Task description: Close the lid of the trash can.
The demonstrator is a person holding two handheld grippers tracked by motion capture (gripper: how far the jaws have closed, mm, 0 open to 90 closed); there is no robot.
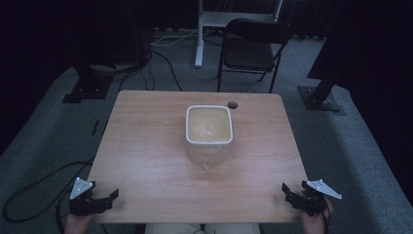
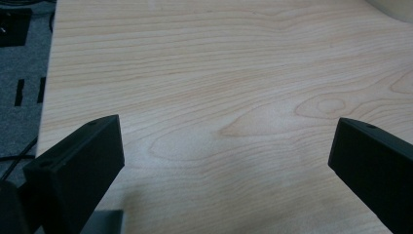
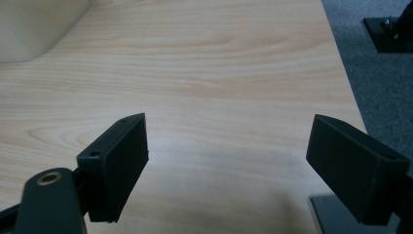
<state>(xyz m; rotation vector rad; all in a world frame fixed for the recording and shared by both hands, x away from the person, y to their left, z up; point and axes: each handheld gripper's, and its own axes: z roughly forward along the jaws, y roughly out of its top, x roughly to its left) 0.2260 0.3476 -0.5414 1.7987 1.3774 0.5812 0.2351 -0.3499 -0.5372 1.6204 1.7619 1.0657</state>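
Pale wood-grain laminate, marked with long streaks and oval knots, covers the square table [image 1: 146, 161], whose corners are rounded. At its middle, slightly toward the far edge, stands a translucent plastic container [image 1: 209, 131]: a rounded-square tub with a thick white rim, walls that taper toward a narrower base, and a yellowish, cloudy interior. In the left gripper view a corner of the container [image 2: 392, 9] appears at the upper right as a smooth cream curve; in the right gripper view its wall [image 3: 34, 29] appears at the upper left, matte and softly rounded at the base. A small dark round disc [image 1: 233, 105] lies flush in the tabletop just beyond the container's far right corner.

The left gripper [image 1: 115, 196] rests at the near left corner of the table, the right gripper [image 1: 286, 190] at the near right corner; both are well apart from the container. Each is matte black with blocky, flat-faced rectangular jaws and carries a grey three-cornered plate on top. In both gripper views the jaws stand wide apart with bare tabletop between them, gripping nothing. A hand holds each gripper from below.

Grey carpet [image 1: 58, 122] of fine, even texture surrounds the table. A black folding chair [image 1: 251, 48] with thin metal legs stands beyond the far edge.
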